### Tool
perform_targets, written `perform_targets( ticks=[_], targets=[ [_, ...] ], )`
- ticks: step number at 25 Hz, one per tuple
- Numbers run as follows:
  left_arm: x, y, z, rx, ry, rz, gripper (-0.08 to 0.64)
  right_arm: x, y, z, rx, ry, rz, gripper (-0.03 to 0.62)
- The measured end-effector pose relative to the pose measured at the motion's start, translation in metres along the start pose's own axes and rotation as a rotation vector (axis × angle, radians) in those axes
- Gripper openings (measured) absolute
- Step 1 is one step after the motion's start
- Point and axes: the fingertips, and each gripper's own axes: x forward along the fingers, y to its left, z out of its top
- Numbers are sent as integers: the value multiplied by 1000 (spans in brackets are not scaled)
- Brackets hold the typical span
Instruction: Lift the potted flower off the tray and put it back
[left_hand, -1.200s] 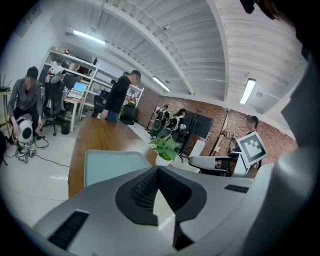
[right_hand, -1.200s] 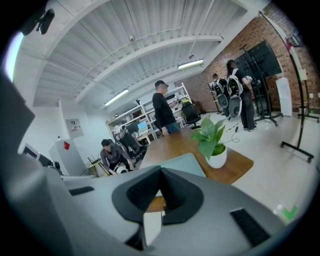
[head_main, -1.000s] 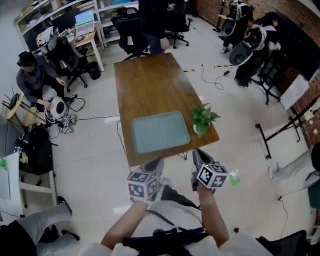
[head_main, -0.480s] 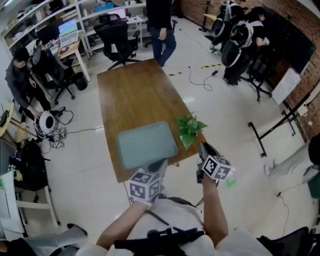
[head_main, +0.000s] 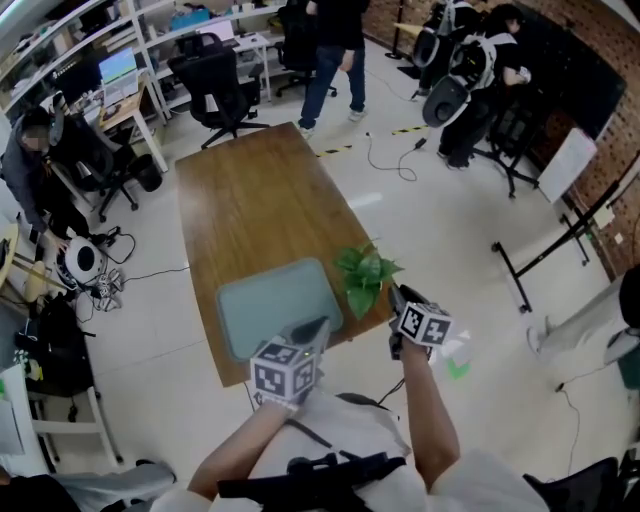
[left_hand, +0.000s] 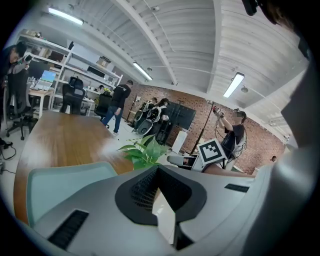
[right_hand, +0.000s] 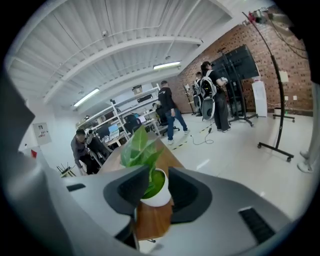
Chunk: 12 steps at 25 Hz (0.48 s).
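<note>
**Flower off the tray, return leg not yet done**

Nearest me, my left gripper is closed on nothing at the tray's 5 o'clock corner. My right gripper has just been opening, and its jaws now stand wide. The potted flower shows in the gap between them, unpinched. It stands on the bare table at the tray's 3 o'clock, just beside the rim. I judge the lift-off done; gripping it and setting it back on the tray remains.

Glossy wooden table, matt plastic tray, smooth glossy white pot, shiny pale floor
</note>
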Motion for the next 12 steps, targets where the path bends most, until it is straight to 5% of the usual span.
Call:
perform_targets(
  ticks=[12],
  targets=[
    [32, 19, -3, -12, 37, 38, -5, 60, -10, -25, 32, 101, 62, 114]
  ],
)
